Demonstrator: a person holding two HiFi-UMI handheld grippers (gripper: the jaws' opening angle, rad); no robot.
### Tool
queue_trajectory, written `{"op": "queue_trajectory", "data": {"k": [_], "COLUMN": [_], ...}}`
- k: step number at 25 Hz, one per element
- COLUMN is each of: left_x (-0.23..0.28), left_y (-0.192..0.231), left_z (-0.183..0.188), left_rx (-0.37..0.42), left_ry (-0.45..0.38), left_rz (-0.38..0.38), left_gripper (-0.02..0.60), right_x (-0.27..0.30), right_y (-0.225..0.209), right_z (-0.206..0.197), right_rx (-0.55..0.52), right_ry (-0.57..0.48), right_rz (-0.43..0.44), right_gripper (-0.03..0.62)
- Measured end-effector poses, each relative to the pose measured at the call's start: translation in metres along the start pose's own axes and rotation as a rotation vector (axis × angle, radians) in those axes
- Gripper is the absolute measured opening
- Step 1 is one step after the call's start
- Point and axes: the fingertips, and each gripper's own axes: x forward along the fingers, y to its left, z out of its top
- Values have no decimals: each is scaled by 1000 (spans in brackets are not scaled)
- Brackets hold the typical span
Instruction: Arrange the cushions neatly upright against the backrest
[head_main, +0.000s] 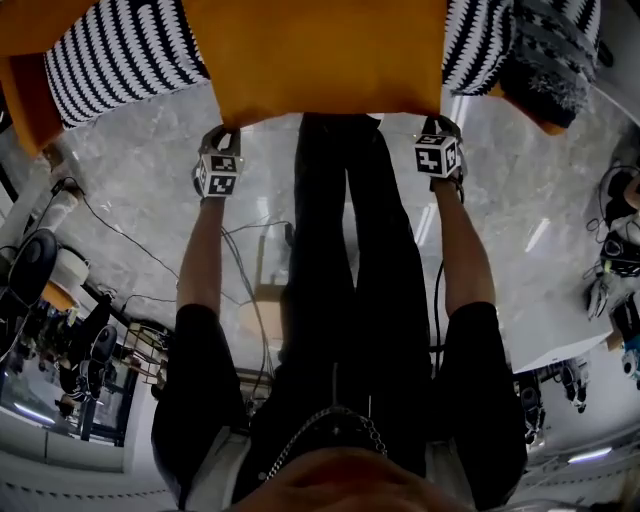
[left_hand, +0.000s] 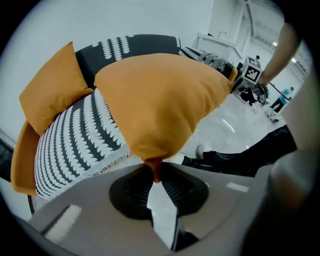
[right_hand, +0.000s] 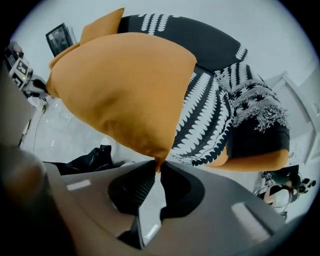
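Observation:
A large orange cushion (head_main: 315, 55) hangs in front of the sofa, held by its two lower corners. My left gripper (head_main: 218, 140) is shut on the left corner, and in the left gripper view (left_hand: 154, 172) the fabric is pinched between its pads. My right gripper (head_main: 438, 128) is shut on the other corner, pinched the same way in the right gripper view (right_hand: 159, 167). A second orange cushion (left_hand: 50, 95) leans tilted against the dark backrest (left_hand: 130, 45) at the sofa's left end. The seat (left_hand: 80, 140) carries a black-and-white patterned cover.
A dark fringed throw (right_hand: 255, 107) lies on the sofa's right end, with orange fabric (right_hand: 255, 160) under it. The person's black-clad legs (head_main: 350, 260) stand on the grey marble floor. Cables (head_main: 120, 240) and equipment (head_main: 50, 300) lie at the left, more gear (head_main: 615, 250) at the right.

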Motion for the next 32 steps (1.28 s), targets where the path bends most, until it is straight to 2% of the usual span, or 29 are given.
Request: {"op": "queue_trajectory", "data": {"k": [4,11,15,19,22,26,32], "left_x": [-19,-69,-103,-130,-148,-161,-184], "left_y": [7,25,45,68,79,98,142], "left_z": [14,52,94,127,171,229,314], "left_rx": [-24,-95,-95,-92,-75,-21,-36], "left_ry": [-35,-111,-143,-195,-242,-283,-313], "left_rz": [22,18,14,23,21,12,-12], "left_gripper": [51,43,42,43,43,43,43], "right_x": [-22,-88,-134,-171,-201,-224,-260], "right_y": [2,-15,-28,-40,-62,-93,-140], "right_z": [15,44,70,109,139,180,273], "right_rx": [-5,-127,-232,-277,-314,-237,-80], "right_ry": [-19,-53,-55,-74,-86,-117,-233], "right_rz": [53,90,73,81,55,54,53], "right_gripper": [34,31,31,31,29,30,30]}}
